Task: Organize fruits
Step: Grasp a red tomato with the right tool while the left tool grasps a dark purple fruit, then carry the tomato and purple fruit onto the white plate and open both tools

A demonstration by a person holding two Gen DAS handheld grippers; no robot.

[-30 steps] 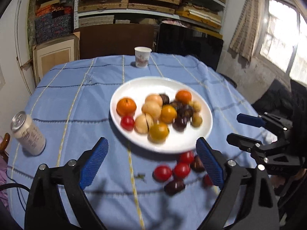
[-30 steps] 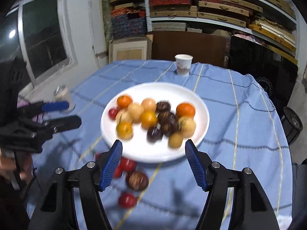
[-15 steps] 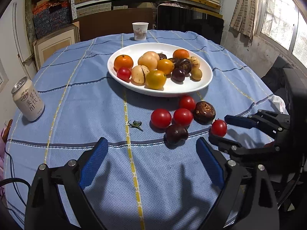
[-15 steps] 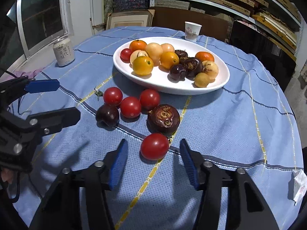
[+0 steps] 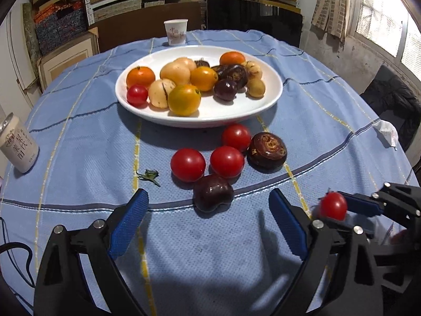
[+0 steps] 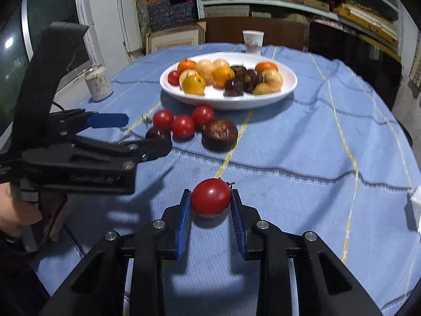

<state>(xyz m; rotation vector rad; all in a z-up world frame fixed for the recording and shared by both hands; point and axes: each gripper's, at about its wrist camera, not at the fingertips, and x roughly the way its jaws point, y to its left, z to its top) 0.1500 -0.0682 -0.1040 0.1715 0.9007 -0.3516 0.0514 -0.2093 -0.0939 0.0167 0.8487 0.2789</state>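
- A blue-clothed table is backed by shelves.
- Most fruit is piled on the plate; five pieces are left beside it.
- A tomato is clamped in the right gripper, near the front edge.
- The left gripper is closing, with nothing held.

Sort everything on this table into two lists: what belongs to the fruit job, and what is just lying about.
Job:
- plate of fruit
- three loose tomatoes
- two dark fruits on the cloth
- tomato in the right claw
- left claw, closing, nothing between its pads

Lying about:
- can
- paper cup
- green stem bit
- crumpled tissue
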